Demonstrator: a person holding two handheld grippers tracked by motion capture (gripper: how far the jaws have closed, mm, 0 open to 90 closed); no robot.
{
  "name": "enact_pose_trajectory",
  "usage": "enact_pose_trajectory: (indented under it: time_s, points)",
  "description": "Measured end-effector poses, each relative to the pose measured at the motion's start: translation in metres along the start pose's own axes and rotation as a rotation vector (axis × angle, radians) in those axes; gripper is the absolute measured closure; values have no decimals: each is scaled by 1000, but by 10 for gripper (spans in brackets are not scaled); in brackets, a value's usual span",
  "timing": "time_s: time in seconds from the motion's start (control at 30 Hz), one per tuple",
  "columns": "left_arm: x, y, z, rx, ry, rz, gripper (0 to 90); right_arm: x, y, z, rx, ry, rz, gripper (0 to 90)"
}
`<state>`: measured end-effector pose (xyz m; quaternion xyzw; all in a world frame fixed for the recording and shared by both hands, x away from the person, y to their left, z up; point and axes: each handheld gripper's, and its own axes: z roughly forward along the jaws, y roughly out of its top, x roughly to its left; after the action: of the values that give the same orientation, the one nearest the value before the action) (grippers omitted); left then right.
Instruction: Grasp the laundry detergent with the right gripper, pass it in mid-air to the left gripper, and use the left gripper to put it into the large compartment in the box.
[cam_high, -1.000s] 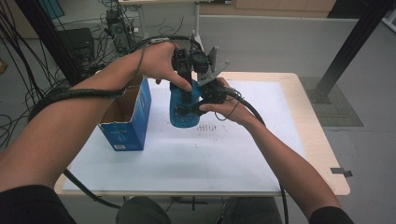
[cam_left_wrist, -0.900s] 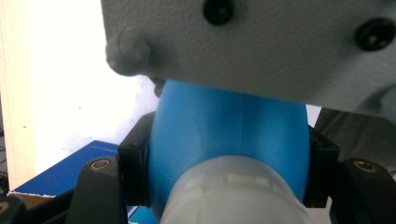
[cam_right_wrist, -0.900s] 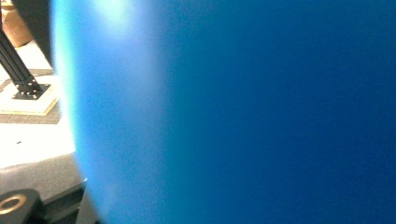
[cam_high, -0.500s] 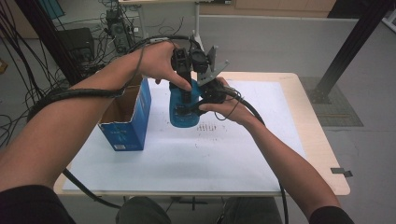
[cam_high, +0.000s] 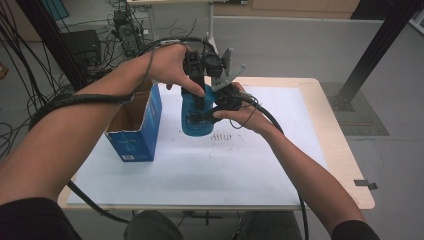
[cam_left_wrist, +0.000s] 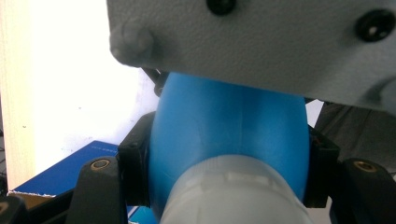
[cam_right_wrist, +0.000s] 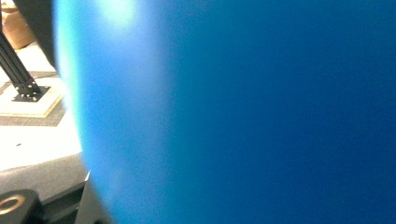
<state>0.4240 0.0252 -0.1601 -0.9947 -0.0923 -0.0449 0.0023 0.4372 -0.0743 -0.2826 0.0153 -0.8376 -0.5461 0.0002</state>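
Note:
A blue plastic bottle (cam_high: 192, 125) with a pale cap hangs upright above the white table sheet, held from two sides. My left gripper (cam_high: 199, 97) comes down from above and is shut on its upper part. In the left gripper view the black pads (cam_left_wrist: 135, 172) press both flanks of the bottle (cam_left_wrist: 229, 126), with the cap nearest the camera. My right gripper (cam_high: 205, 116) reaches in from the right and is shut on the bottle's lower body. In the right gripper view the bottle's blue wall (cam_right_wrist: 257, 112) sits right against the lens, with one black jaw at the bottom left.
An open blue cardboard box (cam_high: 137, 125) stands at the table's left edge, beside the bottle, and its corner (cam_left_wrist: 70, 168) appears below the left gripper. The white sheet (cam_high: 200, 170) covers the tabletop. A black post (cam_high: 370, 55) stands beyond the right edge, and cables lie at the back left.

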Motion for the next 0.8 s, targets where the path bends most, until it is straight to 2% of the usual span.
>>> enact_pose_trajectory:
  time_s: [0.8]
  points:
    - [0,-3,-2,-5,-1,-14,371,0,1,1,-8,-9,3,413]
